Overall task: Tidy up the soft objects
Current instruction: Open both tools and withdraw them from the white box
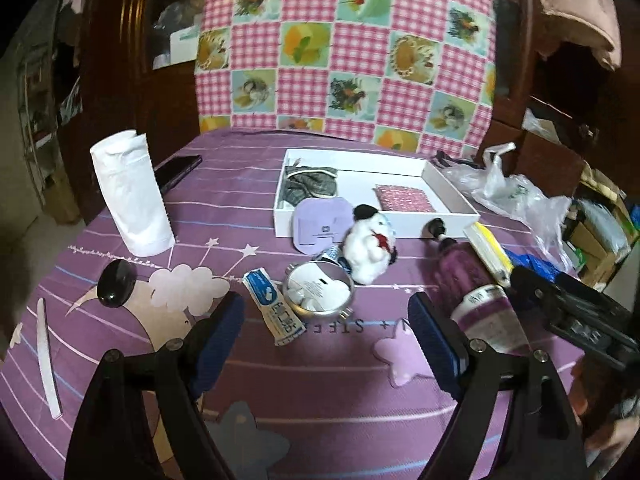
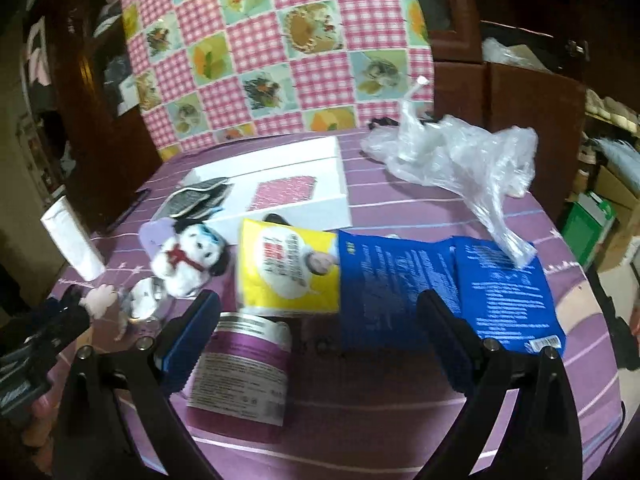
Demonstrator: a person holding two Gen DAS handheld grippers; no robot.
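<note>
A white plush toy (image 1: pixel 370 246) with a black cap and red scarf lies on the purple tablecloth just in front of a white box (image 1: pixel 452 190). The box holds a grey cloth (image 1: pixel 310 184) and a pink patterned cloth (image 1: pixel 404 198). A lilac pad (image 1: pixel 320 226) leans on the box's front wall. My left gripper (image 1: pixel 326 330) is open and empty, above a small tube (image 1: pixel 272 304) and a metal bowl (image 1: pixel 320 290). My right gripper (image 2: pixel 320 336) is open and empty, above a purple bottle (image 2: pixel 244 364) and a yellow and blue packet (image 2: pixel 392 276). The plush toy (image 2: pixel 188 260) shows left of it.
A white cloth roll (image 1: pixel 130 196) stands at the left, a dark phone (image 1: pixel 176 172) behind it. A black oval object (image 1: pixel 116 282) and a nail file (image 1: pixel 48 360) lie near left. A crumpled plastic bag (image 2: pixel 456 156) lies at the right. A checked fabric (image 1: pixel 344 48) hangs behind the table.
</note>
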